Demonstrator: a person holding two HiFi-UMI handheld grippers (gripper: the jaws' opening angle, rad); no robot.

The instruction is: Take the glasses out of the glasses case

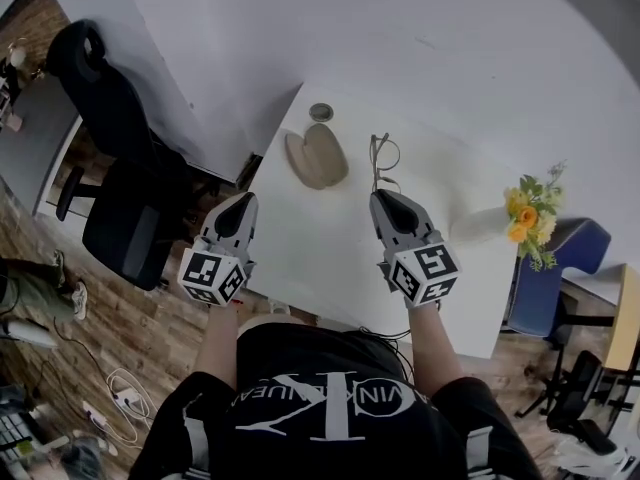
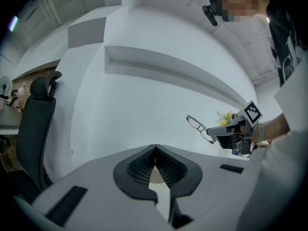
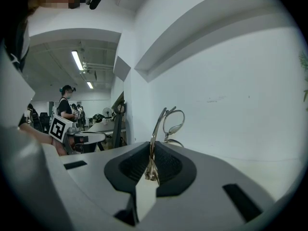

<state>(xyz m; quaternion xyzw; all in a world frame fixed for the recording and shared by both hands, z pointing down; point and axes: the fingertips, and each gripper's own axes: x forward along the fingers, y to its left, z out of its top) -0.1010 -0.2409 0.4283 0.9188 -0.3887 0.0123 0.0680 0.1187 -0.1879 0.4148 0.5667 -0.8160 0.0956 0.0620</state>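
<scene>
the right gripper (image 3: pixel 151 149) has its jaws drawn nearly together, clamped on the thin metal frame of the glasses (image 3: pixel 169 122). the pinched part runs down between the two dark pads, and the lenses stand up past the jaw tips, turned edge-on to that gripper's camera. in the head view the glasses stick straight out ahead of this gripper's tip, apart from the glasses case (image 1: pixel 316 159), which lies to the left of that tip and a little farther out. the case is tan, lies on the white table (image 1: pixel 330 258) and looks open, with nothing visible in it.

the left gripper (image 2: pixel 155 151) has its jaws closed tip to tip, with nothing held between them. it is level with the right gripper and well apart from it, near the table's left edge, and the case sits ahead of it and slightly to its right. from its own camera the right gripper shows off to the right, carrying the glasses in the air in front of the white wall.

beyond the case, a small round grey object (image 1: pixel 321 112) sits near the table's far edge. to the right of the right gripper stands a pale vase (image 1: pixel 478 226) with yellow and orange flowers (image 1: pixel 528 215). to the left of the left gripper, off the table, is a black office chair (image 1: pixel 118 173).
</scene>
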